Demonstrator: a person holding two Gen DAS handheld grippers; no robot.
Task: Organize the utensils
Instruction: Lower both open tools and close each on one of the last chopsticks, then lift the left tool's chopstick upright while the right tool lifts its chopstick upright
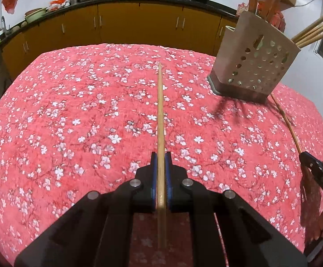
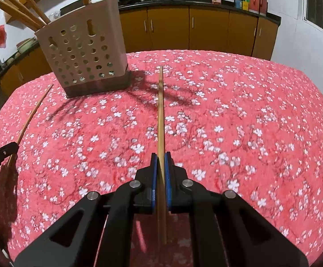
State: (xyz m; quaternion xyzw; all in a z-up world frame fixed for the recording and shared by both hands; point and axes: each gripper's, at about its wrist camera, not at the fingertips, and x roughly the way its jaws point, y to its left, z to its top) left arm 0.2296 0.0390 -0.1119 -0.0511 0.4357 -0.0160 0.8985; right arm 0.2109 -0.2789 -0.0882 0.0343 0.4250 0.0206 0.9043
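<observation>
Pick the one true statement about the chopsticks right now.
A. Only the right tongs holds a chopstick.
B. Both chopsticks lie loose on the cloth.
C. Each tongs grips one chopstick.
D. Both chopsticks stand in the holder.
C: the left tongs are clamped on a chopstick, and the right tongs on another chopstick, both short of the perforated holder.

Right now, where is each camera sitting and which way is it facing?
Left wrist: on the left gripper, angled down across the floral tablecloth toward the cabinets; black fingers shut on a chopstick; right gripper at right edge.
Right wrist: on the right gripper, same downward angle; fingers shut on another chopstick; left gripper at left edge.
Shared: perforated utensil holder with chopsticks inside, the tablecloth, both chopsticks.
</observation>
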